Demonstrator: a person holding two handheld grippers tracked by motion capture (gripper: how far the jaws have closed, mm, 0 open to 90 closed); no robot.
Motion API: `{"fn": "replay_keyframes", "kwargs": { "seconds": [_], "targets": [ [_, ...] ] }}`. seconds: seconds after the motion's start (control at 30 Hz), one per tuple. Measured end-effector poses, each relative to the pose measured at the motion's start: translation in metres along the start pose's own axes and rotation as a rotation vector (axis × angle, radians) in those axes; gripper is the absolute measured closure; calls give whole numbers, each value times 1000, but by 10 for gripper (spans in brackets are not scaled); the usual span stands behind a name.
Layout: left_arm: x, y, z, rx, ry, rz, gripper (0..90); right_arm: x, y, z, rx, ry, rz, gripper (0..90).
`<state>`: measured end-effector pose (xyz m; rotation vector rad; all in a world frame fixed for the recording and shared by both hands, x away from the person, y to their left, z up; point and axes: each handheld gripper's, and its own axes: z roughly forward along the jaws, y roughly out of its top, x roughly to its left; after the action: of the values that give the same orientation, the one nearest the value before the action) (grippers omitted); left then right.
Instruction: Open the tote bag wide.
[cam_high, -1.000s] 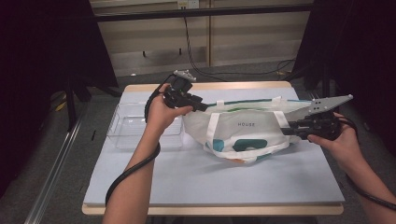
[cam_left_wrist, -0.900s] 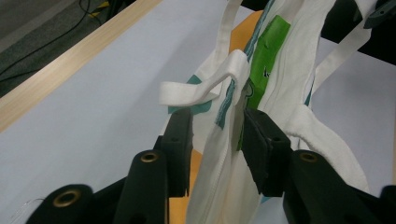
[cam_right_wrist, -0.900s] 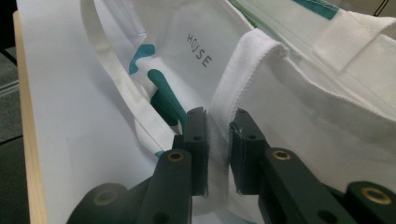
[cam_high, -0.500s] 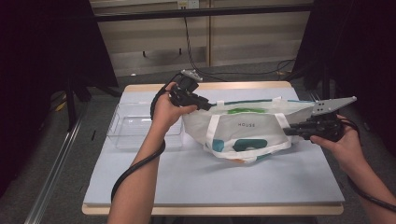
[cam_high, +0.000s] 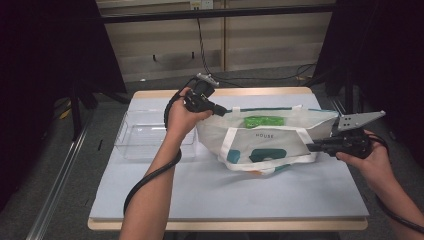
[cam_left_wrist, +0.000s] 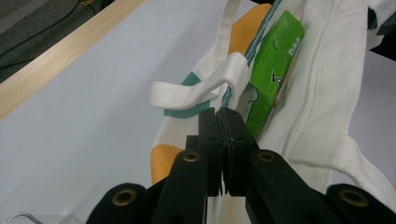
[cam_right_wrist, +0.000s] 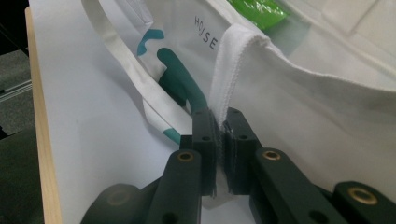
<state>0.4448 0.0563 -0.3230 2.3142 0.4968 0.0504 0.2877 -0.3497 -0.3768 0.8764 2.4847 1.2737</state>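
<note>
A dim room with dark curtains at both sides and a pale slatted wall behind holds a table (cam_high: 210, 192) with a light blue-grey top and a wooden edge. On it a white tote bag (cam_high: 265, 142) with teal and orange shapes and the word HOUSE stands stretched open right of the middle, its long axis running across the table from left to right and its mouth facing up. Compared with a second ago the bag is pulled longer and tauter, its right end drawn out toward the right hand and its rim straighter. A clear plastic tray (cam_high: 145, 137) sits at the table's left, just beside the bag's left end. Inside the bag lies a green packet (cam_high: 263, 121), its length in line with the bag's. The left gripper (cam_high: 220, 109) is at the bag's left end; its jaws have just been closing and now pinch the rim fabric by a white handle strap (cam_left_wrist: 196, 91). The right gripper (cam_high: 311, 146) is at the bag's right end, its jaws closed on the hemmed white edge of the cloth.
</note>
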Motion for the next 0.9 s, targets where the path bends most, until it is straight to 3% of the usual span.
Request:
{"fn": "replay_keyframes", "kwargs": {
  "seconds": [0.23,0.4,0.9],
  "targets": [
    [1,2,1,-16,26,-27,883,1,-10,-2,4,12,5,845],
    [-3,4,2,-7,19,-6,884,2,-11,-2,-4,4,0,828],
    [-5,6,0,16,9,5,884,1,14,-15,-35,-94,-9,589]
  ]
}}
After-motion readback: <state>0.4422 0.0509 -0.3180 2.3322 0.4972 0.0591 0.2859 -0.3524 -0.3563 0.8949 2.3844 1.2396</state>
